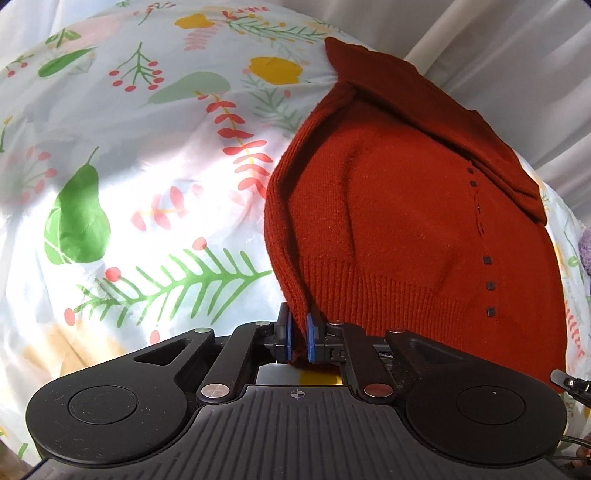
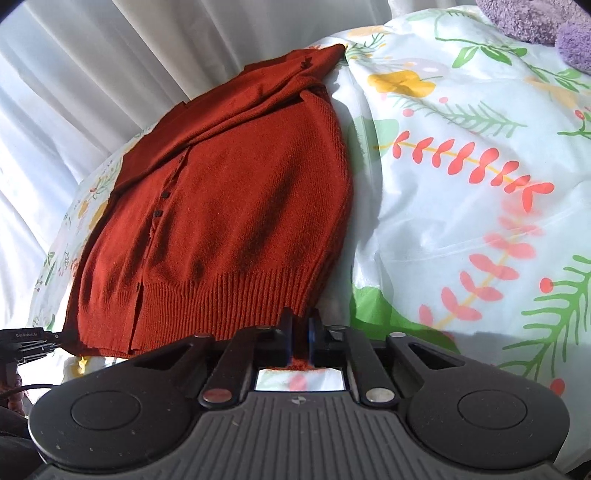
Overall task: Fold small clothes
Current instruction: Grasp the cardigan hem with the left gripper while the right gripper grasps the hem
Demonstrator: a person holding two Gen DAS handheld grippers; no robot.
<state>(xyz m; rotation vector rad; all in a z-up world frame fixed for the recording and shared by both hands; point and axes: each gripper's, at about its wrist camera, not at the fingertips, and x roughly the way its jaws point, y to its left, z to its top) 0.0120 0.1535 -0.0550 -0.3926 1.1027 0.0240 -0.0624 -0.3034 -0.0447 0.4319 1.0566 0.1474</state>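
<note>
A rust-red knitted cardigan [image 1: 406, 206] with small dark buttons lies flat on a flowered sheet, sleeves folded across its top. My left gripper [image 1: 298, 338] is shut on the cardigan's near left hem corner, red knit pinched between the blue pads. In the right wrist view the same cardigan [image 2: 236, 206] stretches away, and my right gripper [image 2: 300, 339] is shut on its near right hem corner, with knit showing between the fingers. The other gripper's tip [image 1: 569, 384] peeks in at the lower right of the left wrist view, and at the lower left edge [image 2: 26, 343] of the right wrist view.
The white sheet [image 1: 147, 184] printed with leaves and berries covers the surface on both sides of the cardigan. Pale curtains [image 2: 92, 74] hang behind. A fluffy purple item [image 2: 546, 26] lies at the far right corner.
</note>
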